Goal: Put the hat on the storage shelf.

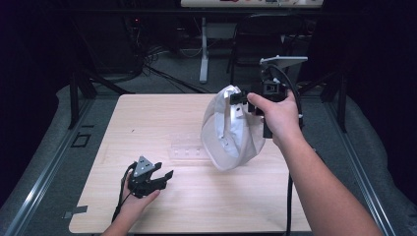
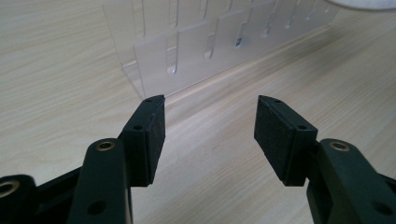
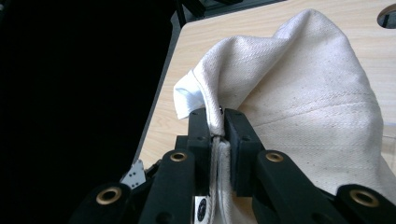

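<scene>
From up high my right gripper [image 1: 239,101] has the bag [image 1: 231,130] hanging off the table [image 1: 147,118], right of middle. Its own view gets in close: jaws clamped tight on the bag's seamed edge [image 3: 215,122]. What's inside the bag, can't tell. My left gripper [image 1: 164,175], near left, jaws wide with nothing between them, faces a clear rack [image 2: 196,51] up close

The white cloth bag [image 3: 299,93] runs off the right and bottom edges of the right gripper view, so its full shape cannot be told. In the left gripper view the clear plastic rack [image 2: 205,42] is cut off at the top edge. In the high view, the bag [image 1: 228,130] hides the rack's [image 1: 187,147] right end.
</scene>
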Demonstrator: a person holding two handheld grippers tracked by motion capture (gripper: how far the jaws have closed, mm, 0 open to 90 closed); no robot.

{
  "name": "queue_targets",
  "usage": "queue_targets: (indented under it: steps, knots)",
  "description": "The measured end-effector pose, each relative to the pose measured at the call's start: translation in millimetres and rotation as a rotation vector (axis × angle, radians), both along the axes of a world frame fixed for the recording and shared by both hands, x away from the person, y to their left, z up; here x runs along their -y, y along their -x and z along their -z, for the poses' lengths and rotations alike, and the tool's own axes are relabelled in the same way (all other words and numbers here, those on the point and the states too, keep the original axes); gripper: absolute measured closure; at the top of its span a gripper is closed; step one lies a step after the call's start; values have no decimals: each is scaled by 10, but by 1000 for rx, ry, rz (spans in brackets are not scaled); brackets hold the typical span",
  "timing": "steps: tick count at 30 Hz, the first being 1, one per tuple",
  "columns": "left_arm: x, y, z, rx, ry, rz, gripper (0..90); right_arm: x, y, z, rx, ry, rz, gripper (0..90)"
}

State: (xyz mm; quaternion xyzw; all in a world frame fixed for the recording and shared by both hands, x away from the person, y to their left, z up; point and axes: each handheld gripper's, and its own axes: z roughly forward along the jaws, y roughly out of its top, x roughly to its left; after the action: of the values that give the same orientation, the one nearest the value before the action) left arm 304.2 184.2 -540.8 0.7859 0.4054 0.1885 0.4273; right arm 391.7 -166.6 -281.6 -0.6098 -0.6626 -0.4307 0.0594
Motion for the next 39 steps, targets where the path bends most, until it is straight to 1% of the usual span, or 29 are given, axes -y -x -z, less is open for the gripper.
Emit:
queue_targets:
  steps: [1,2,3,4,5,6,7,8,9,10,12,13,14,15,16,17,18,19,20,22,26,27,28,29,30,31,33,37,39]
  knots:
    - [40,1,-36,13,6,19,421,-19,-22,-6,2,-3,9,816]
    - [40,1,-36,13,6,19,420,-28,-35,-10,2,-5,12,816]
    - [116,-6,-81,20,16,42,420,-37,-51,-13,4,-4,16,816]
    - [116,-6,-81,20,16,42,420,-37,-51,-13,4,-4,16,816]
    - [213,-12,-129,26,10,69,420,-59,-78,-15,6,-12,32,816]
    - [213,-12,-129,26,10,69,420,-59,-78,-15,6,-12,32,816]
    - [323,-13,-182,39,7,98,419,-80,-106,-9,6,-9,35,816]
    - [323,-13,-182,39,7,98,418,-97,-119,-5,4,-11,43,816]
    - [452,-28,-243,50,-11,126,417,-108,-132,-4,1,-8,42,816]
    - [452,-28,-243,50,-11,126,417,-108,-132,-4,1,-8,42,816]
    - [600,-49,-298,73,-19,142,415,-133,-159,-4,2,-9,49,816]
    - [750,-75,-351,86,-27,162,409,-148,-185,-4,7,-6,56,816]
    - [750,-75,-351,86,-27,162,403,-153,-196,-10,2,-6,59,816]
    - [823,-86,-374,93,-34,170,396,-160,-208,-14,3,-6,65,816]
    - [963,-100,-409,106,-48,181,393,-163,-216,-19,4,-6,66,816]
    - [1027,-106,-422,108,-53,187,388,-166,-225,-23,6,-10,68,816]
    - [1027,-106,-422,108,-53,187,379,-166,-225,-23,6,-10,68,816]
    - [1139,-118,-439,104,-52,197,370,-175,-239,-33,6,-10,75,816]
    - [1139,-118,-439,104,-52,197,369,-175,-239,-33,6,-10,75,816]
    - [1245,-132,-443,105,-62,201,368,-183,-250,-40,6,-10,77,815]
    - [1410,-188,-431,114,-90,180,368,-191,-256,-42,9,-11,83,815]
    - [1443,-211,-421,132,-106,168,430,-190,-255,-40,7,-12,84,815]
    - [1443,-211,-421,132,-106,168,466,-190,-255,-40,7,-12,84,815]
    - [1440,-225,-420,136,-136,155,498,-190,-253,-30,10,-10,85,815]
    - [1440,-225,-420,136,-136,155,540,-190,-253,-30,10,-10,85,815]
    - [1429,-228,-423,135,-143,151,540,-195,-251,-27,11,-13,85,815]
    - [1342,-252,-438,140,-146,136,692,-201,-241,-28,11,-9,81,815]
    - [1242,-304,-460,142,-140,119,737,-213,-234,-37,12,-10,81,815]
    - [1160,-359,-478,140,-125,124,798,-237,-235,-42,15,-7,74,814]
